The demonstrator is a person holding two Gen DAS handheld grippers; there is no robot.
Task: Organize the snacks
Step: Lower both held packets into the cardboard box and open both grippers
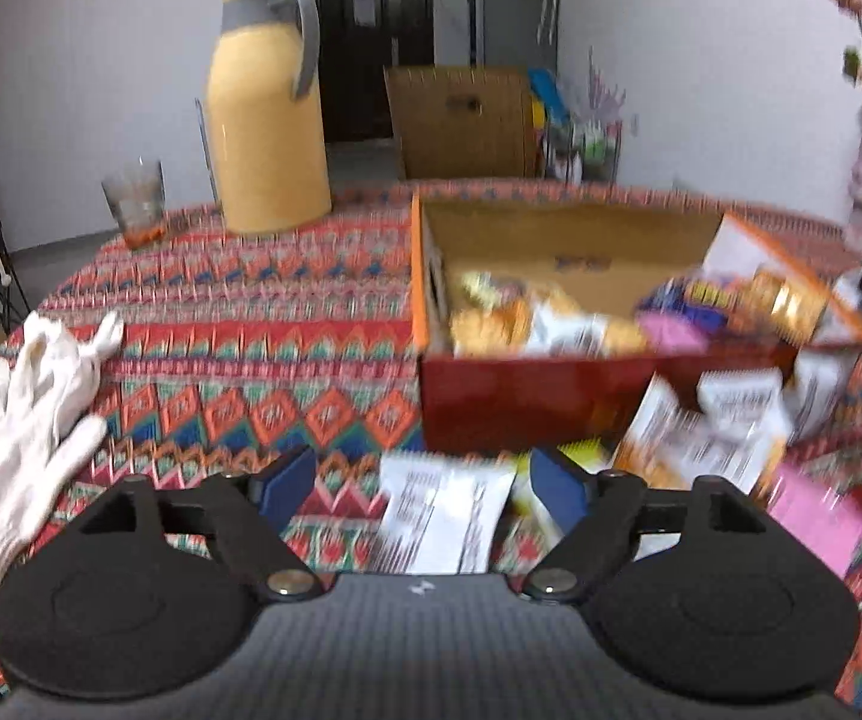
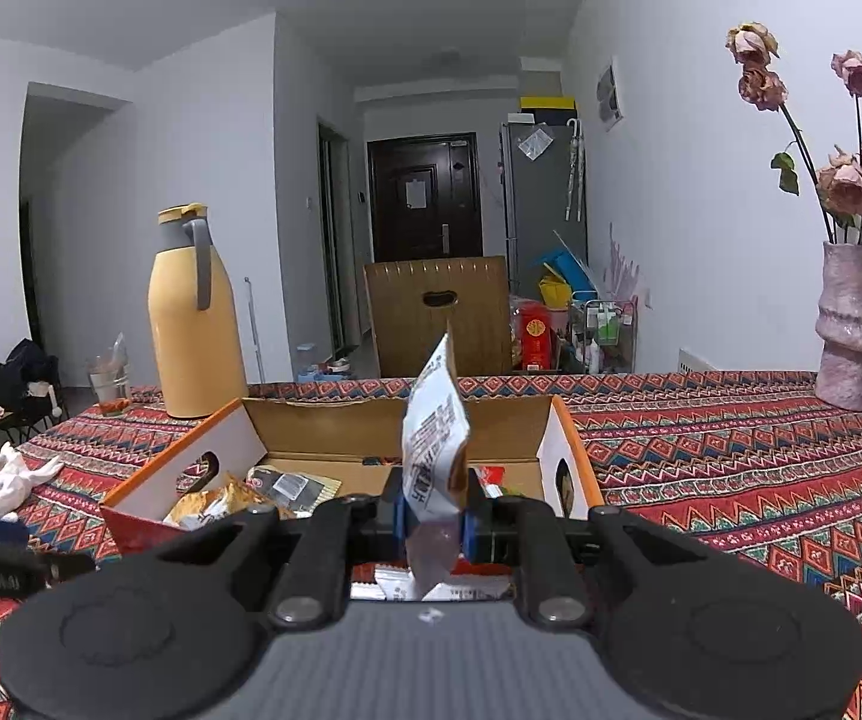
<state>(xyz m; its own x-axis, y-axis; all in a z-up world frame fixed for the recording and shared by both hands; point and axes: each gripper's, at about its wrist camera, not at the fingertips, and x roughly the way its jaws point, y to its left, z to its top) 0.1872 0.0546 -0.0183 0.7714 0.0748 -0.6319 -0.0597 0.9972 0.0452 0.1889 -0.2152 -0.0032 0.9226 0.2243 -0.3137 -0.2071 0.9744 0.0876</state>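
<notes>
Red zigzag-patterned tablecloth [image 2: 731, 468], yellow flask [image 2: 194, 324], orange-rimmed red box [image 1: 527, 402], white gloves [image 1: 23, 414]

Left wrist view: set low over the patterned tablecloth [image 1: 239, 324], angled down across it toward the open cardboard box [image 1: 557, 402], which lies close ahead and to the right; the picture is motion-blurred. Right wrist view: set nearer level, just before the box [image 2: 575, 450] and facing its open top head-on, with the hallway door [image 2: 422, 198] straight beyond. Both views face the same way down the room and share the box, the yellow thermos [image 1: 266, 120] [image 2: 194, 318] left of and behind it, the white gloves [image 1: 23, 438] [image 2: 2, 480] far left of it, and the wooden chair back [image 1: 461, 120] [image 2: 437, 312] behind it.
</notes>
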